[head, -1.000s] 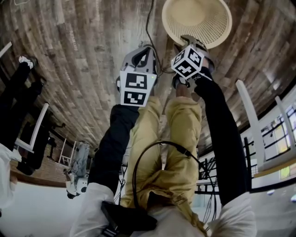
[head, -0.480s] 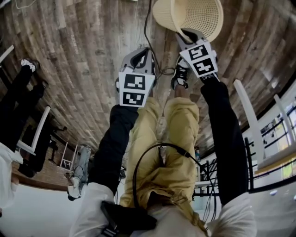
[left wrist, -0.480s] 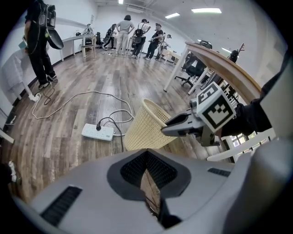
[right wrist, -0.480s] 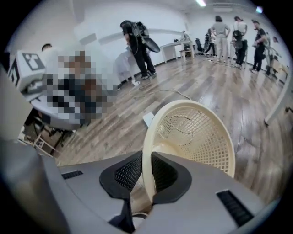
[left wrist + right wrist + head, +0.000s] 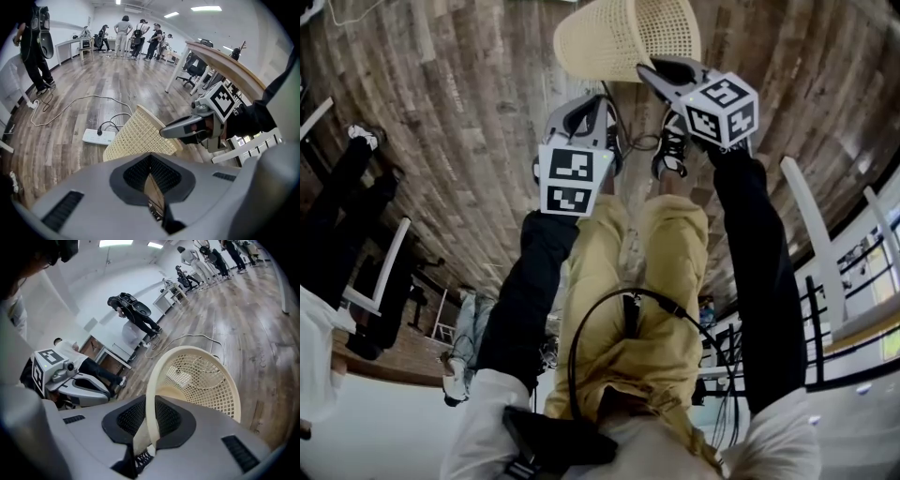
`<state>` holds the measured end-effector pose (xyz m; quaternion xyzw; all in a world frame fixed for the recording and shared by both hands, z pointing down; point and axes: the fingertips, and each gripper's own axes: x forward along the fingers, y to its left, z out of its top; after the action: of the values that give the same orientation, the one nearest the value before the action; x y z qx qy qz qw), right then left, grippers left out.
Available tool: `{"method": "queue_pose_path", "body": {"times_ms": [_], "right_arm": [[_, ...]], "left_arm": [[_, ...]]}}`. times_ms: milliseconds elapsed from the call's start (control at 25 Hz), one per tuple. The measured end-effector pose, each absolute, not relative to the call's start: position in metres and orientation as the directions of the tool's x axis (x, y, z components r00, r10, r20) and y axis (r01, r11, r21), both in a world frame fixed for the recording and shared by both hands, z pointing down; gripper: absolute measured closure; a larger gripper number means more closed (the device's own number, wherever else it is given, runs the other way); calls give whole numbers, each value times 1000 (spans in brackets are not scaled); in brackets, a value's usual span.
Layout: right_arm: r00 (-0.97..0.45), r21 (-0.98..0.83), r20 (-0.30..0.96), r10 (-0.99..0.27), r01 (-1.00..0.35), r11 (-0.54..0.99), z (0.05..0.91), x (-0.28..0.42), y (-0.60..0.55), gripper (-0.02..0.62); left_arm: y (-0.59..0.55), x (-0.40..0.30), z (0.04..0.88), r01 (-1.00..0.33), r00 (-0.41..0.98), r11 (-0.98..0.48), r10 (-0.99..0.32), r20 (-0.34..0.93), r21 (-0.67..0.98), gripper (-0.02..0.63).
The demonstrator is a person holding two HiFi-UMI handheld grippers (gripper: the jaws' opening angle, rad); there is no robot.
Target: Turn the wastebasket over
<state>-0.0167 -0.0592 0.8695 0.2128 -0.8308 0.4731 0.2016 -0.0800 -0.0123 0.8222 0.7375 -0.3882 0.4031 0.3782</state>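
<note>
Wood floor (image 5: 441, 112), people at desks behind. Basket (image 5: 619, 42) is tipped sideways ahead of the feet. Right gripper (image 5: 149, 413) pinches its rim (image 5: 157, 376), jaws just closed further. Left gripper (image 5: 150, 161) pressed together, empty. Basket looks light, stiff mesh; rim is the best hold.

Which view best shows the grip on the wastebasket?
Right gripper view: the wastebasket has its rim between the jaws of the right gripper, which have just closed further. Head view shows it tilted from outside; left gripper view, only its mesh side.
</note>
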Motion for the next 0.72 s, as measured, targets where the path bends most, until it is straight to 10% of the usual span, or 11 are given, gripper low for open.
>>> {"method": "queue_pose_path", "body": {"times_ms": [720], "right_arm": [[-953,-951,174,-247,-227,208,942,-2,-64,524]], "left_arm": [[25,-107,875,-876,332,-431,-211,919,218,604]]}}
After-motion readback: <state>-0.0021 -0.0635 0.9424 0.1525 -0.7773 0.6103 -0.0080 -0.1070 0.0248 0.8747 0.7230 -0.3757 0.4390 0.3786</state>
